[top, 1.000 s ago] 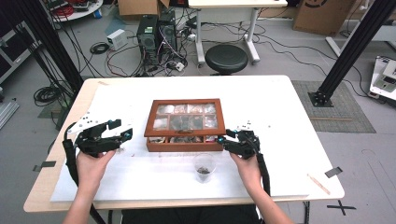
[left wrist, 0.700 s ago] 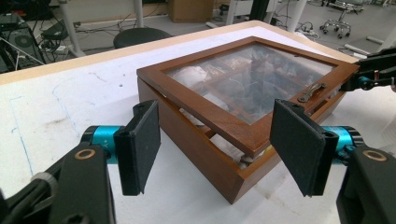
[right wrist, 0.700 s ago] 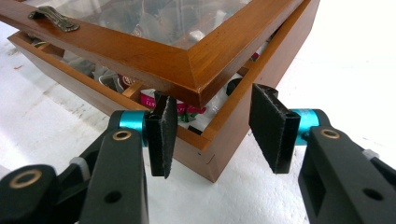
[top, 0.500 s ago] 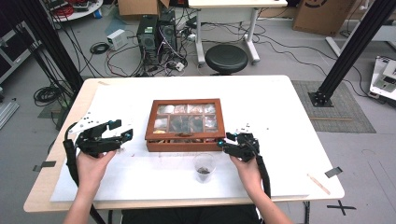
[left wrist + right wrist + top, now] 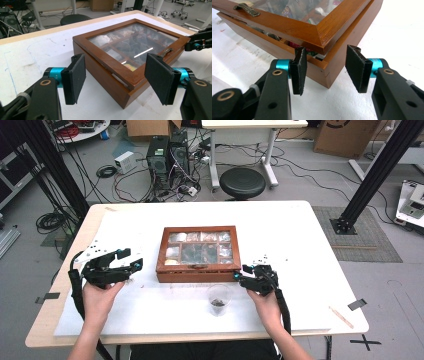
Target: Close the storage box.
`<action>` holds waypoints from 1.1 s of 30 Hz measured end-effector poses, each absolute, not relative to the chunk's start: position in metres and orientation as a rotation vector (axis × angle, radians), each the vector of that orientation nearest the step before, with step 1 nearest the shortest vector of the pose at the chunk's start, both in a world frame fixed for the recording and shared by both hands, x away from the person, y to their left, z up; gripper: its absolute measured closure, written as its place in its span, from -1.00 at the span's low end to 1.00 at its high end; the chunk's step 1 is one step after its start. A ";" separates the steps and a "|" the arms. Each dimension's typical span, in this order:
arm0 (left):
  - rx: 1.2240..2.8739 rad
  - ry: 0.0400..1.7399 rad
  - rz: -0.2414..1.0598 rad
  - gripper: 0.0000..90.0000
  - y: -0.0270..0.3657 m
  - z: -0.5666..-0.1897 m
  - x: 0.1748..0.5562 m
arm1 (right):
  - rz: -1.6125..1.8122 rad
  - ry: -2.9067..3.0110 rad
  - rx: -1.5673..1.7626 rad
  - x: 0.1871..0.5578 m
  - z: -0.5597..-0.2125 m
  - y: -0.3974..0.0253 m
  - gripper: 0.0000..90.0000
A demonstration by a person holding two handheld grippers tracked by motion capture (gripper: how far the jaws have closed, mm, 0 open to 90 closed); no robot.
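A white tabletop (image 5: 300, 245) carries a wooden box (image 5: 198, 254) with a glass lid, set near its middle. Through the glass, a grid of compartments holds small packets and odds and ends; what they are cannot be told. A small brass handle (image 5: 246, 9) sits on the lid's front edge. In the right gripper view the lid stands slightly lifted at the near corner, with a thin gap under it.

The left tongs (image 5: 131, 259) rest to the left of the box, held in the person's left hand (image 5: 100, 297), apart from the wood. Their jaws are spread wide, and the left gripper view looks between them at the box's left front corner.

The right tongs (image 5: 239, 274) sit at the box's right front corner, held in the right hand (image 5: 265, 305). Their jaws are spread, one pad under the lifted lid's edge, the other beside the box's side wall.

A clear plastic cup (image 5: 218, 299) stands just in front of the box, between the hands, with a little dark matter at its bottom.
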State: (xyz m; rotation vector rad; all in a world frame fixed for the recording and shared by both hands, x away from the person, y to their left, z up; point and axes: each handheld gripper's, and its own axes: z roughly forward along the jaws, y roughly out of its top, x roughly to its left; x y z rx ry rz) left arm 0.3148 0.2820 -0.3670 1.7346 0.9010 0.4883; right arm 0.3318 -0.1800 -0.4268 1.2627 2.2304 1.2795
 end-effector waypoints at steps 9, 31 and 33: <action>1.742 0.905 0.487 -0.25 0.281 -0.368 0.316 | 1.271 2.243 1.272 0.330 -0.429 -0.180 0.18; 1.748 0.891 0.483 -0.26 0.276 -0.367 0.321 | 1.269 2.219 1.280 0.325 -0.426 -0.190 0.07; 1.745 0.890 0.485 -0.26 0.276 -0.367 0.321 | 1.288 2.199 1.277 0.325 -0.421 -0.194 0.04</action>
